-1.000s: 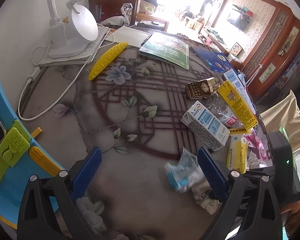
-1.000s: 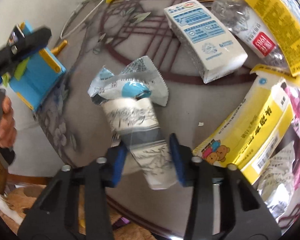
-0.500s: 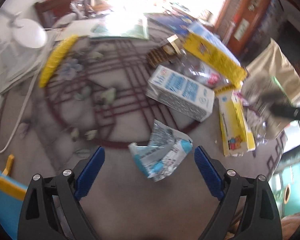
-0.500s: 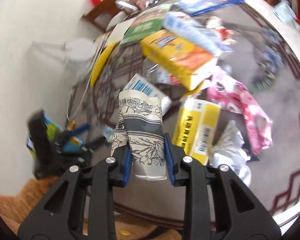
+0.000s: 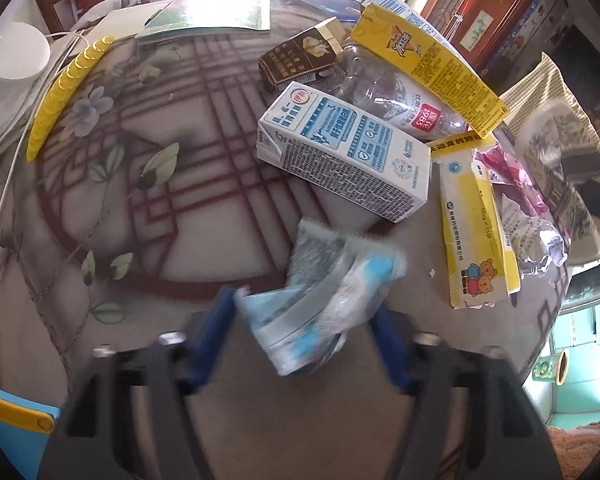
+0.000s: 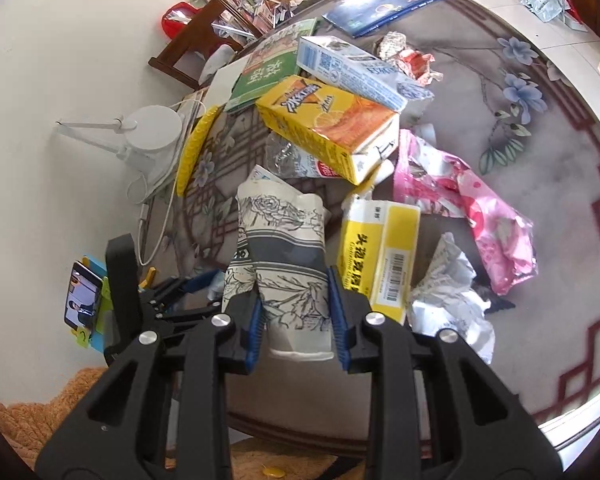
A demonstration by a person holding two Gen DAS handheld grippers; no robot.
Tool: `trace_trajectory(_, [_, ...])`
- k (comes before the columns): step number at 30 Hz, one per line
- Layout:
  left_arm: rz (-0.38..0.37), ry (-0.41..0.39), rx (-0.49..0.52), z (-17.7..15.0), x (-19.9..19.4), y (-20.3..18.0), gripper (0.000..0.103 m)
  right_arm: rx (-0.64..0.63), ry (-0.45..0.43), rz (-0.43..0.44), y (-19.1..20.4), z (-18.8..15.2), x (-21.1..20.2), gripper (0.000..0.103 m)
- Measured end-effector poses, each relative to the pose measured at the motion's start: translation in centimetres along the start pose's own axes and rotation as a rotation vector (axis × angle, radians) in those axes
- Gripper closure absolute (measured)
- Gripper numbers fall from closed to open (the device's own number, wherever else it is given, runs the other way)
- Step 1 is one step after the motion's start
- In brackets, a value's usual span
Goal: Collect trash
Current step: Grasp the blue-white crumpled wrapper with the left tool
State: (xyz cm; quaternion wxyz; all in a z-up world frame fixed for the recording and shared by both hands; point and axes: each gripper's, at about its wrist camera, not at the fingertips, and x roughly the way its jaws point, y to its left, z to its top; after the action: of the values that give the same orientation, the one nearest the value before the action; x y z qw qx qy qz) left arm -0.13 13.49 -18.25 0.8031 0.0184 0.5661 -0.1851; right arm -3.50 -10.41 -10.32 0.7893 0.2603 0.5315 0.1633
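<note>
Left gripper (image 5: 302, 326): closing around your crumpled blue-and-white plastic wrapper (image 5: 320, 304), beside the white milk carton (image 5: 340, 156).
Right gripper (image 6: 296, 322): clamped on your flattened floral paper cup (image 6: 284, 256), lifted for binning.

The table (image 6: 540, 184) wears a grey cloth patterned with dark-red lattice lines, blue flowers and green leaves. Beside the white-and-blue milk carton (image 5: 340, 148) lie a yellow juice carton (image 5: 428, 68), a brown-and-gold cigarette pack (image 5: 300, 60) and a light-blue and white crumpled wrapper (image 5: 320, 300). Near that carton, the paper cup (image 6: 284, 248) is white with black-line flowers and a grey band, the bag (image 6: 472, 208) pink.
</note>
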Motion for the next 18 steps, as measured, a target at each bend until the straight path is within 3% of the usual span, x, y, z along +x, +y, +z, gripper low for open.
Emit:
trace_trajectory(4, [-0.009,-0.023,-0.046,-0.1,-0.7,0.2,0.067,-0.014,-0.004,0.007,0.7,0.5,0.4,0.074])
trace_trajectory(12, [-0.067,-0.121,-0.153,0.3,-3.8,-0.1,0.073,-0.085,-0.059,-0.035,2.8,1.1,-0.4,0.074])
trace_trajectory(18, [-0.061,-0.192,-0.101,1.9,-6.1,-2.0,0.073,-0.09,-0.098,-0.053,2.8,1.3,-1.3,0.074])
